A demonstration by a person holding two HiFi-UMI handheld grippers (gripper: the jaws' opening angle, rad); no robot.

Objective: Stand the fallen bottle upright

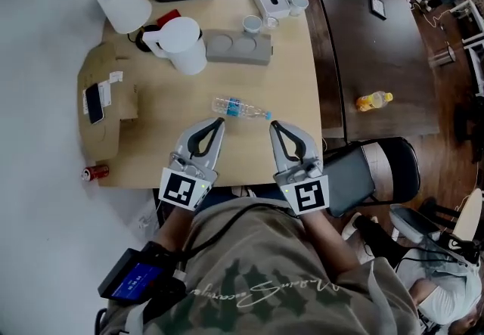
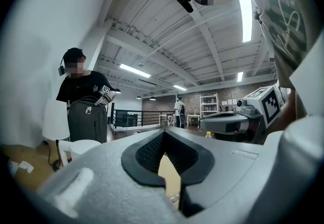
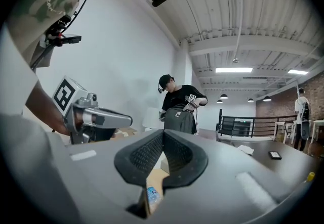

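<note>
A: Toward the desk's point(image 1: 287, 91) front edge, what lies there?
B: The bottle point(image 1: 240, 108), on its side, just beyond both grippers' tips.
A: And the jaws?
B: Left gripper point(image 1: 220, 123) and right gripper point(image 1: 274, 126): both pressed together, holding nothing. Only the right gripper view shows the blue label point(image 3: 153, 195) low between its jaws.

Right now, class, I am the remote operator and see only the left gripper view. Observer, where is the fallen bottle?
Observer: The bottle lies on its side on the light table, just beyond the tips of the left gripper and the right gripper.
Operator: Which way does its cap point?
Observer: Toward the right gripper's side; its base is nearer the left.
Operator: Is the right gripper open?
Observer: No, its jaws are together and empty; the bottle's blue label shows below them.
</note>
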